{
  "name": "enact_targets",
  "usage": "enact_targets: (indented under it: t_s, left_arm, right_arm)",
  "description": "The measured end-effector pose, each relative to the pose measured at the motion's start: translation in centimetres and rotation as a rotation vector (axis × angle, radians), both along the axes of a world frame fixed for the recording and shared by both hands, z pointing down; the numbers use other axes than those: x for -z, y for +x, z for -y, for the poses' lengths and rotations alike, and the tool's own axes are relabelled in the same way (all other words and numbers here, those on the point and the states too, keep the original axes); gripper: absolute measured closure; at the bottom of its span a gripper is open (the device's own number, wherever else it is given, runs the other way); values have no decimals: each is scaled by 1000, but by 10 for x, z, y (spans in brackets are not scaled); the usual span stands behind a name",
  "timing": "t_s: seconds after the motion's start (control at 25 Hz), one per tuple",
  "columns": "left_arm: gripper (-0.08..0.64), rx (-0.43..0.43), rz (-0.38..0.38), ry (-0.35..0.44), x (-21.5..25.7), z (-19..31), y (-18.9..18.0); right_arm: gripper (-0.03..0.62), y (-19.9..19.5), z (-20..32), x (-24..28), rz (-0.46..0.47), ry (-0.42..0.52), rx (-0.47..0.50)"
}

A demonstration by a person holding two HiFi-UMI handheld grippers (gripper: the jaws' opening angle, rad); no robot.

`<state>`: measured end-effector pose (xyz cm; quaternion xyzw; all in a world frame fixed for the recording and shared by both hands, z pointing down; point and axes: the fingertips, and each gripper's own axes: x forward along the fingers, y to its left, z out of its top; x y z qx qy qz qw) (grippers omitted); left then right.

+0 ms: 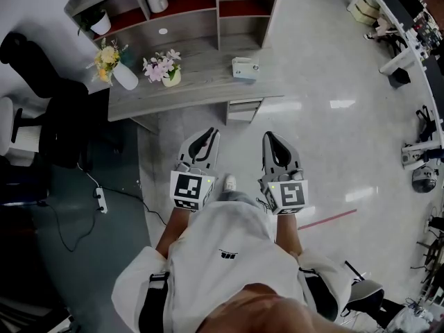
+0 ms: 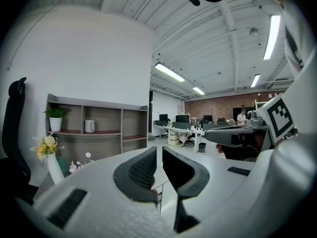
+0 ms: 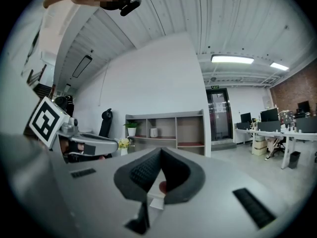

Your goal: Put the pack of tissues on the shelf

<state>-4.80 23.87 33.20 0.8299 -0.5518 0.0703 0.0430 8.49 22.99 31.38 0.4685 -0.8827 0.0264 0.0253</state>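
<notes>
Head view shows the pack of tissues (image 1: 245, 69), pale and boxy, lying on the grey wooden desk (image 1: 208, 89) near its 3 o'clock end, apart from everything else on the top. At the pack's 9 o'clock stands a small pot of pink flowers (image 1: 164, 69), and farther the same way a white vase of yellow flowers (image 1: 116, 66). From the pack's 12 round to its 10 o'clock runs the shelf (image 1: 182, 25), an open unit along the back of the desk. A white mug (image 1: 157, 1) sits in one upper compartment and a potted green plant (image 1: 98, 21) in the end one.

The left gripper (image 1: 207, 136) hangs at the pack's 7 o'clock and the right gripper (image 1: 271, 139) nearer its 6 o'clock. Both are short of the desk's front edge and point toward it.

In the left gripper view the jaws stand a narrow slit apart with nothing between them. In the right gripper view the tips are clenched together, empty.

A black office chair (image 1: 48, 109) stands at the desk's 9 o'clock, and a power strip (image 1: 101, 200) lies on the floor at its 7 o'clock.
</notes>
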Motion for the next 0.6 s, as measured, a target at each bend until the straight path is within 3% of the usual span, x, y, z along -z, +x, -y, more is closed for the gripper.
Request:
enact_targets:
  t_s: [0.6]
  left_arm:
    - [506,24,5,-2,-7,53,12]
  right_arm:
    - [568,12,58,-9,-6,-9,22]
